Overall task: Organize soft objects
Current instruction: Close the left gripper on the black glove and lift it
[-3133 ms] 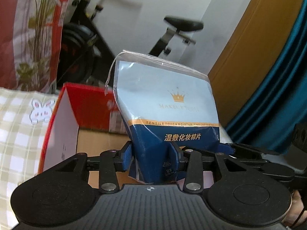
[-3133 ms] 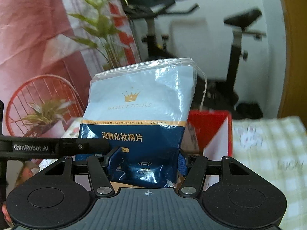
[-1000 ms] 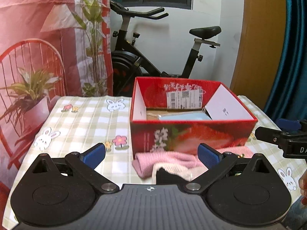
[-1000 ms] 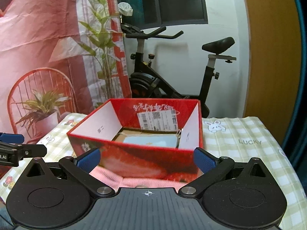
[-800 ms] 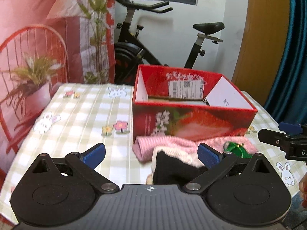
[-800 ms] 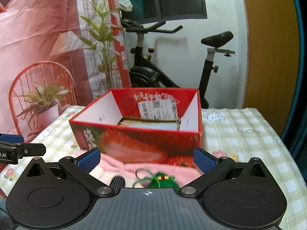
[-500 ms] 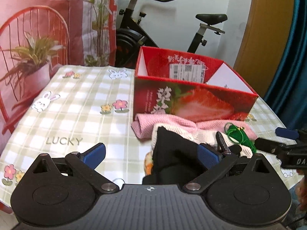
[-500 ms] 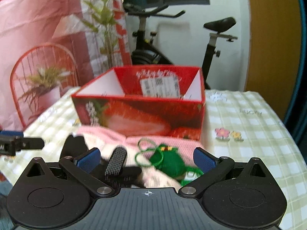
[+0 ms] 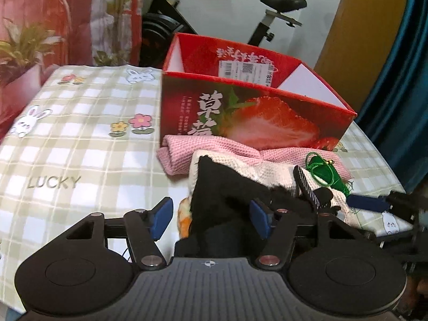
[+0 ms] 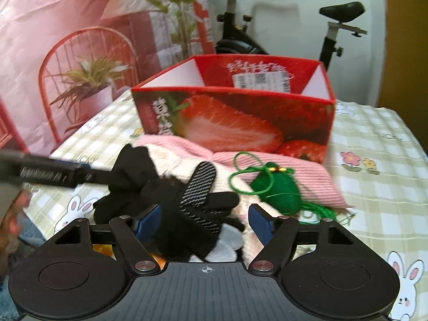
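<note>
A pile of soft things lies in front of the red strawberry box (image 9: 254, 123) (image 10: 232, 117): a pink knitted cloth (image 9: 203, 147) (image 10: 307, 171), a cream cloth (image 9: 256, 168), a green corded pouch (image 9: 323, 171) (image 10: 278, 190) and a black glove (image 9: 222, 195) (image 10: 171, 195) with a striped grip patch. My left gripper (image 9: 211, 218) is low over the glove's cuff end with its jaws closing, and black fabric sits between the pads, not pinched. My right gripper (image 10: 204, 222) straddles the glove's fingers, jaws closing too, pads not pressing.
The checked tablecloth (image 9: 80, 139) with rabbit and flower prints lies bare to the left of the pile. An exercise bike (image 10: 334, 26) and a pink plant backdrop (image 10: 67, 40) stand behind the table. A blue curtain (image 9: 401, 80) hangs at the right. A hand (image 10: 13, 214) shows at the left edge.
Both grippers have sunk and tilted down onto the pile, and their jaws have narrowed around the black glove. The blue cotton-pad bag they held earlier is no longer between them.
</note>
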Motion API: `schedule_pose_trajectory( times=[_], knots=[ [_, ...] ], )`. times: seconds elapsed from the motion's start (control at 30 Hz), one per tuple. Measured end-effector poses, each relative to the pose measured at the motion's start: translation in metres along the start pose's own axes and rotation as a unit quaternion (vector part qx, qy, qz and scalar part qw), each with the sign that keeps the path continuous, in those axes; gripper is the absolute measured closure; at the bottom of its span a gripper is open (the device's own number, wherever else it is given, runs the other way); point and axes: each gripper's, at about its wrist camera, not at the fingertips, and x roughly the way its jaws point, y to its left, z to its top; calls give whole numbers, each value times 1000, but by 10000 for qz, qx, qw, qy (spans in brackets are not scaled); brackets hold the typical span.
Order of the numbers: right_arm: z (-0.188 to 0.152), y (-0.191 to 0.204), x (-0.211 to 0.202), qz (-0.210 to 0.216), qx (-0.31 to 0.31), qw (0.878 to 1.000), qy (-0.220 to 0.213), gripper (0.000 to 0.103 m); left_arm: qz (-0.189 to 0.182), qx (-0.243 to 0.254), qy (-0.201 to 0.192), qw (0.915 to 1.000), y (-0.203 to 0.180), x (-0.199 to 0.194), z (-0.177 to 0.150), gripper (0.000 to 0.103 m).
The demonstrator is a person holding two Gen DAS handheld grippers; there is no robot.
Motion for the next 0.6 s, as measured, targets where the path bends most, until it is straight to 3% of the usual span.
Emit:
schedule_pose_trajectory(
  times=[0.23,0.27,0.3,0.37,0.4,0.6],
  knots=[
    [-7,0,21,69,-117,9995,274,35,-246,2,55,9997,-2,27,11,35],
    [-8,0,23,70,-103,9995,288,38,-289,3,30,9996,-3,28,11,40],
    [-8,-1,24,88,-97,9995,301,39,-345,22,20,9994,-5,29,11,56],
    [-9,-2,25,168,-91,9992,346,53,-408,166,35,9990,-9,27,11,67],
    [-9,-2,25,202,-88,9991,355,55,-377,231,-1,9990,-11,25,10,72],
    [-6,-4,20,317,36,9992,243,73,-307,205,-168,9992,-15,7,6,75]
  ],
)
